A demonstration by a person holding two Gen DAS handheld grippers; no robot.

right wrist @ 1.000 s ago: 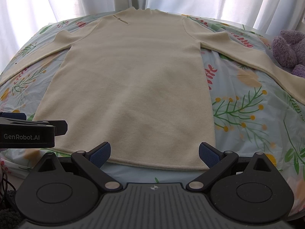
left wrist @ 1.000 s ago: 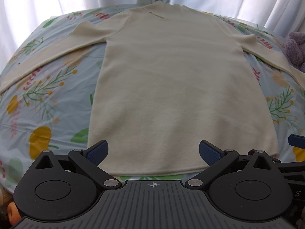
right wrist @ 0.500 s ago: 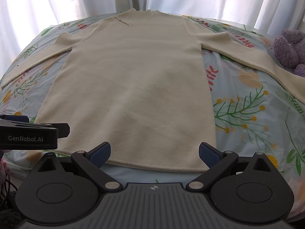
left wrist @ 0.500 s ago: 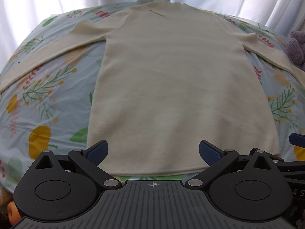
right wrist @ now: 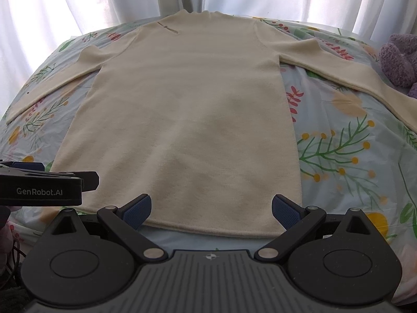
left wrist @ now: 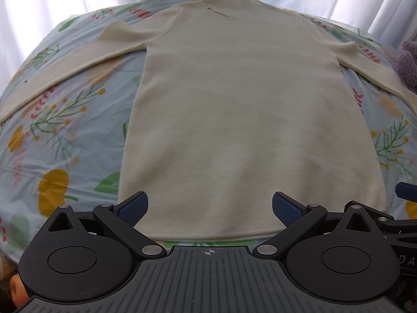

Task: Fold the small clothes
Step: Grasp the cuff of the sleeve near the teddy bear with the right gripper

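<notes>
Now a cream sweater (left wrist: 250, 120) lies flat with sleeves spread on the flowered bedsheet (left wrist: 52, 140), while the left gripper (left wrist: 209, 206) and right gripper (right wrist: 211, 206) hover at its hem, both spread wide and empty.

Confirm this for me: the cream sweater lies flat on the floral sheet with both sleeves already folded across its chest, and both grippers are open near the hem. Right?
Not quite. On the cream sweater the sleeves are not folded: the right wrist view shows both spread outward over the floral sheet. The rest holds: it lies flat, with left gripper and right gripper open near the hem.
</notes>
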